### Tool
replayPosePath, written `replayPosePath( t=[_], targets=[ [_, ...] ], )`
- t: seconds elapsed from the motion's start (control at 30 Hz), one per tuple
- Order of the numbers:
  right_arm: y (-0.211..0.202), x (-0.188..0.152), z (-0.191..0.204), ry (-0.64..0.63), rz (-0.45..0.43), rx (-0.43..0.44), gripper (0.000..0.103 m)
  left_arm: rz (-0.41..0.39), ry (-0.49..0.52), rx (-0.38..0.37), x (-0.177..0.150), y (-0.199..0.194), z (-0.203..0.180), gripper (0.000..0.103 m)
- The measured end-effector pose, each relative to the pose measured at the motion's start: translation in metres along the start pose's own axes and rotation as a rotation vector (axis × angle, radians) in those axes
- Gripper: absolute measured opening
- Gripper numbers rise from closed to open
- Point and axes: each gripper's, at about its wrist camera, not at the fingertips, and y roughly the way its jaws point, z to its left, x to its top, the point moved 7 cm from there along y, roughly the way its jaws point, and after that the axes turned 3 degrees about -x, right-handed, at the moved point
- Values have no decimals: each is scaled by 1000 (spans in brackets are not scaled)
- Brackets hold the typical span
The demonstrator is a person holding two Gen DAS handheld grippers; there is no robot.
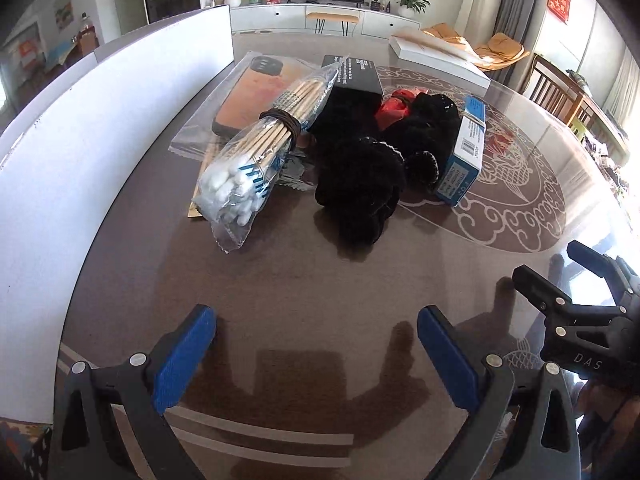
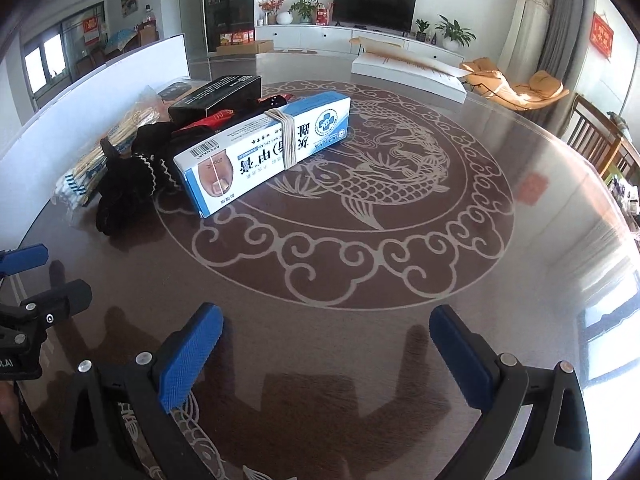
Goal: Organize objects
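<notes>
A pile of objects lies on the round brown table (image 1: 304, 280). A clear bag of cotton swabs (image 1: 256, 148) bound by a brown band leans at its left. Beside it lie a black fuzzy item (image 1: 360, 184), a black box (image 1: 354, 76), something red (image 1: 394, 106), a phone case in a clear bag (image 1: 244, 92) and a blue-and-white carton (image 1: 464, 152) (image 2: 264, 148) with a rubber band around it. My left gripper (image 1: 316, 344) stands open and empty, short of the pile. My right gripper (image 2: 326, 356) is open and empty over bare table, near the carton; it also shows in the left view (image 1: 560, 276).
A white board (image 1: 100, 120) stands upright along the table's left edge. A flat white box (image 2: 408, 72) lies at the far side of the table. Wooden chairs (image 2: 600, 148) stand to the right. The table bears a carp pattern (image 2: 360, 184).
</notes>
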Motion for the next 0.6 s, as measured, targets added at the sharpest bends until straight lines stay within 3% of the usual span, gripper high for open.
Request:
replayPosePath(
  t=[0.2,0.6],
  targets=[
    [2,-1,-1,35,15,24,103,9,28,46,-1,3,-1,103],
    [2,-1,-1,35,15,24,103,19,31,48,0,5,-3,103]
  ],
)
